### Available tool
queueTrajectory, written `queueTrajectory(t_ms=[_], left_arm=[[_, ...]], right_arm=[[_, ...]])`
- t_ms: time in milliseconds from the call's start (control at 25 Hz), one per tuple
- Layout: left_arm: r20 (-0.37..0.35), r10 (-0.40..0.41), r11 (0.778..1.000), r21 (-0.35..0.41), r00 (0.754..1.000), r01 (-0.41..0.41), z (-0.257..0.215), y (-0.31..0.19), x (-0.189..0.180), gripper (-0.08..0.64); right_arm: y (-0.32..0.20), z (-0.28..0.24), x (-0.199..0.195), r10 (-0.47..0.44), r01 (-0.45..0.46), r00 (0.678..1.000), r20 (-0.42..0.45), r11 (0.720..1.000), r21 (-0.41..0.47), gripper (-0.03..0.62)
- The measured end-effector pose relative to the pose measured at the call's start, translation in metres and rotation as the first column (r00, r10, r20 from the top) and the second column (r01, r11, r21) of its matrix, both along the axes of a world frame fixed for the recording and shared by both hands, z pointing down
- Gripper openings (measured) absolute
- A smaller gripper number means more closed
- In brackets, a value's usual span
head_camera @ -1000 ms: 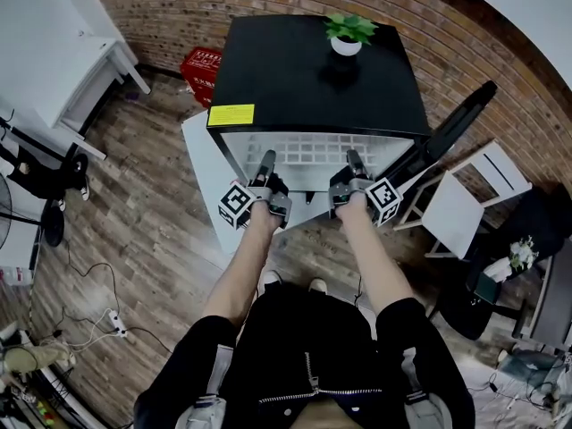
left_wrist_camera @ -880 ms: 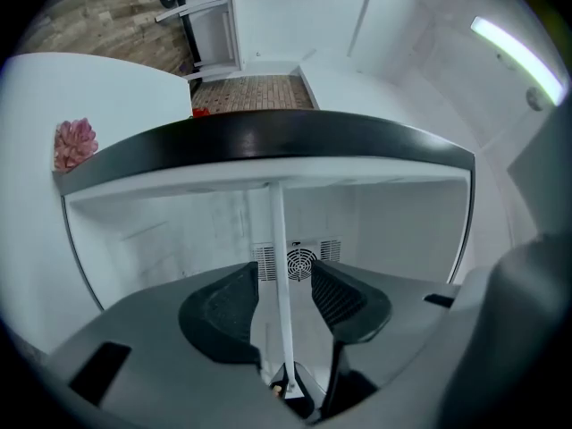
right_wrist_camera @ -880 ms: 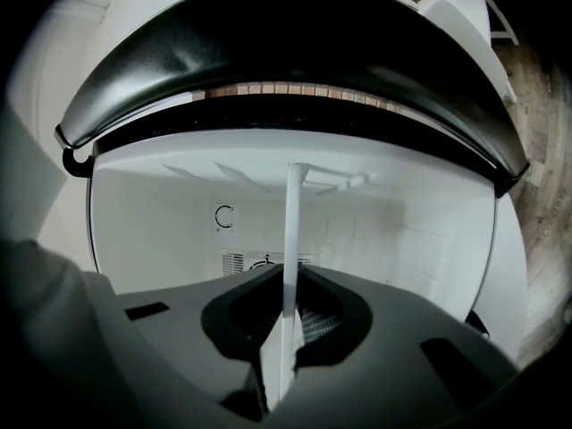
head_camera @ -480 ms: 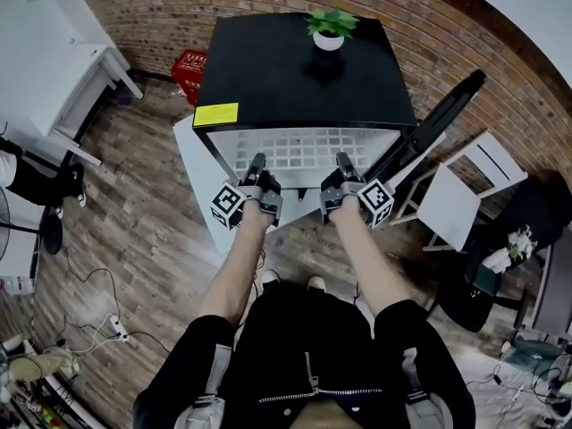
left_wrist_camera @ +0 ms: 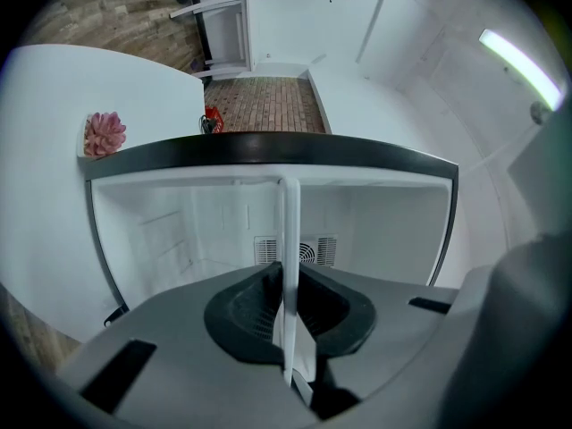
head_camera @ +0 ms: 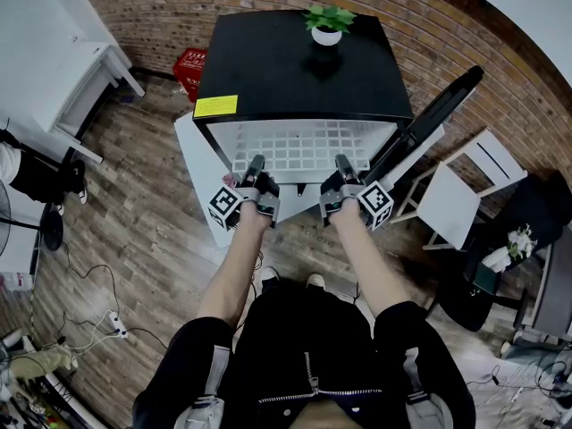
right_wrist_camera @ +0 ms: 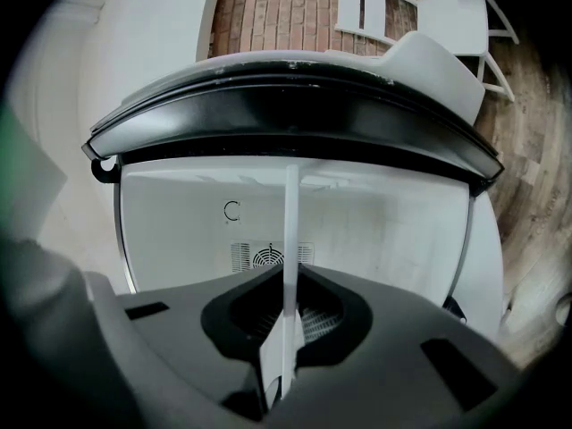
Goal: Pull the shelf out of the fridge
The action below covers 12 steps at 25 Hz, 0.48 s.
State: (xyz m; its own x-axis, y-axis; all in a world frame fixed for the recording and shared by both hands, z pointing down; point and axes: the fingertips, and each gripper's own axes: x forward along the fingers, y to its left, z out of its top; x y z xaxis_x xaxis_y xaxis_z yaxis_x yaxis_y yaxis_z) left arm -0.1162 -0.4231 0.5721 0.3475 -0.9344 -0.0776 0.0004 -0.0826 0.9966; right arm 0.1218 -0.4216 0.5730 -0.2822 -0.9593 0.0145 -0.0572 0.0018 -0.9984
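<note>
A small black fridge (head_camera: 299, 70) stands open, and its white wire shelf (head_camera: 304, 146) sticks partway out of the front. My left gripper (head_camera: 256, 164) is shut on the shelf's front edge at the left. My right gripper (head_camera: 342, 163) is shut on the same edge at the right. In the left gripper view the shelf (left_wrist_camera: 288, 231) shows edge-on as a white strip pinched between the pads of the gripper (left_wrist_camera: 288, 304). The right gripper view shows the same: the shelf (right_wrist_camera: 290, 231) clamped in the gripper (right_wrist_camera: 286, 318), with the white fridge interior behind.
The fridge door (head_camera: 433, 123) stands open to the right. A potted plant (head_camera: 327, 23) sits on the fridge top. A white panel (head_camera: 198, 164) lies left of the fridge, a red basket (head_camera: 190, 62) behind it, a white chair (head_camera: 458, 199) to the right. Cables (head_camera: 107, 315) lie on the wood floor.
More of the wire shelf now shows in front of the fridge top than a second ago. Both grippers stay on its front edge and have come slightly toward me.
</note>
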Motion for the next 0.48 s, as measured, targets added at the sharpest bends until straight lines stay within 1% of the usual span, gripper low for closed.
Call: queueTrajectory(t_ms=[480], left_arm=[[-0.004, 0.007, 1.000, -0.009, 1.000, -0.007, -0.003, 0.016, 0.001, 0.041]], right_arm=[[0.015, -0.003, 0.000, -0.020, 0.020, 1.000, -0.009, 1.000, 0.011, 0.029]])
